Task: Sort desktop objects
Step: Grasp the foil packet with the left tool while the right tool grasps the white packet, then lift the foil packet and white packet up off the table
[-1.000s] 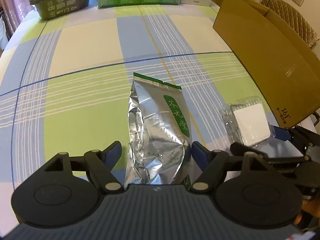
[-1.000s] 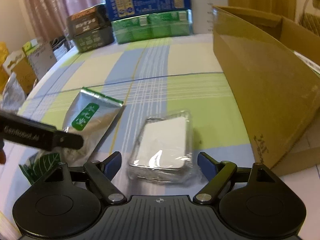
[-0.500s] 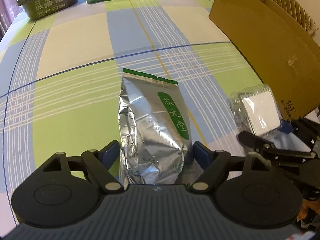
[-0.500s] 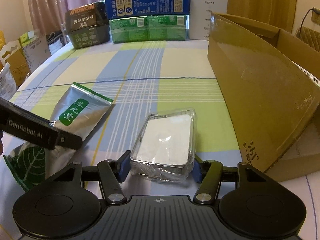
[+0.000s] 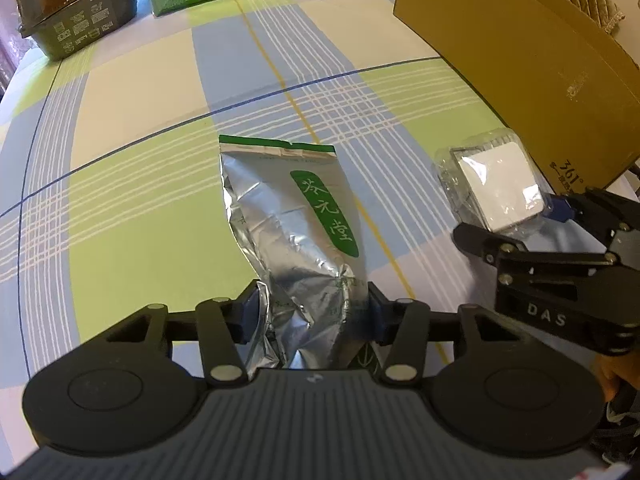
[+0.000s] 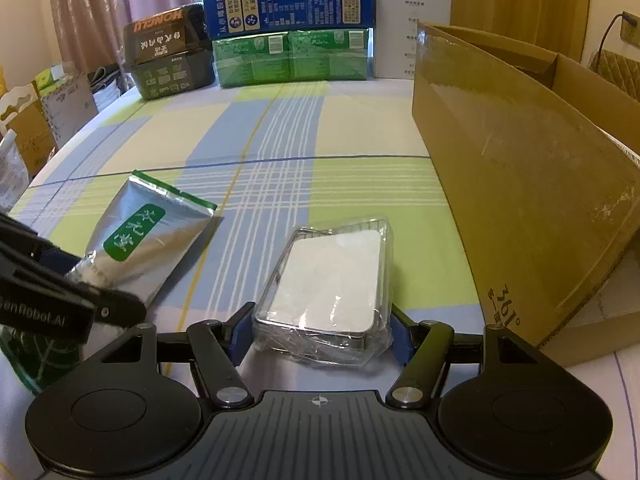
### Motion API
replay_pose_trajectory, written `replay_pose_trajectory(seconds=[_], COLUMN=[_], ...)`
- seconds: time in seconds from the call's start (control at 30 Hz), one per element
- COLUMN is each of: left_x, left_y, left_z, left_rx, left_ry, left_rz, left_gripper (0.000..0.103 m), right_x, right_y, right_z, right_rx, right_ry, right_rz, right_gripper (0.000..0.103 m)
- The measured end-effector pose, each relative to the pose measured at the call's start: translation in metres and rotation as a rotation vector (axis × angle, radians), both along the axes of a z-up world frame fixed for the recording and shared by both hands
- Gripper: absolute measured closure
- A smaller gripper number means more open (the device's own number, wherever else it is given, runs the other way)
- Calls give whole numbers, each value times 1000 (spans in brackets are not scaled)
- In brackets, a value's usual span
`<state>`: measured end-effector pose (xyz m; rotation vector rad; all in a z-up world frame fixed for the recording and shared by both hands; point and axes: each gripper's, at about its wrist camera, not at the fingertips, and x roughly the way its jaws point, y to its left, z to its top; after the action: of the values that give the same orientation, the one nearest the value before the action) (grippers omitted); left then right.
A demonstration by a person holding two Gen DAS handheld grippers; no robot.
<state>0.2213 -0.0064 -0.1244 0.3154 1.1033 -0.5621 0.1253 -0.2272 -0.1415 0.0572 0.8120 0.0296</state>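
Note:
A silver foil tea pouch [image 5: 292,224] with a green label lies on the plaid tablecloth; my left gripper [image 5: 312,312] is shut on its near, crumpled end. In the right wrist view the same pouch [image 6: 140,240] sits at the left, with the left gripper's black body over its lower end. A flat white box in clear plastic wrap [image 6: 332,288] lies in front of the right gripper [image 6: 318,330], whose blue pads press its two near sides. That wrapped box [image 5: 496,184] also shows at the right of the left wrist view.
A large open cardboard box [image 6: 520,168] stands along the right side. At the table's far edge are stacked cartons: a dark box [image 6: 168,56], green packs [image 6: 292,58], a blue carton [image 6: 288,6] and a white box [image 6: 412,28]. More boxes [image 6: 36,120] stand off the left edge.
Both grippers went from open to shut: the left closed on the pouch's near end, squeezing the foil, and the right closed on the wrapped box.

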Motion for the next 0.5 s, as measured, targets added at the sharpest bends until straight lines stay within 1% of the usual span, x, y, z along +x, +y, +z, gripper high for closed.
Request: replay_pose_trajectory(seconds=[0.1,0.17,0.3,0.33,0.37,0.4,0.43,0.5], left_x=[-2,-1,-1,-1,-1,-1,-1,0], left_y=[1,-1,-6,-7,-7,-7,-6,-4], left_z=[-1,-1,-4,-5,-5,-4,-3,0], left_rx=[-7,-3,26,27,26,27,23,11], left_ry=[2,6,-13,-19,-18,-18,-18,-7], left_rz=[17,17,6,6,9,6,3,7], left_gripper=[56,51,37,37,37,41,50,56], right_x=[0,0,1,1,1,1,1,1], right_y=[0,-1,-2,-2,-2,-2,-2,-2], right_z=[1,1,1,1,1,1,1,1], right_rx=[-3,-2,2,1,0,0,0,-1], right_ry=[-3,-4,-4,-4,-5,-6,-6,-7], right_rz=[-3,-1,-3,-3,-2,-2,-2,-4], right_gripper=[47,47,48,48,48,48,48,48])
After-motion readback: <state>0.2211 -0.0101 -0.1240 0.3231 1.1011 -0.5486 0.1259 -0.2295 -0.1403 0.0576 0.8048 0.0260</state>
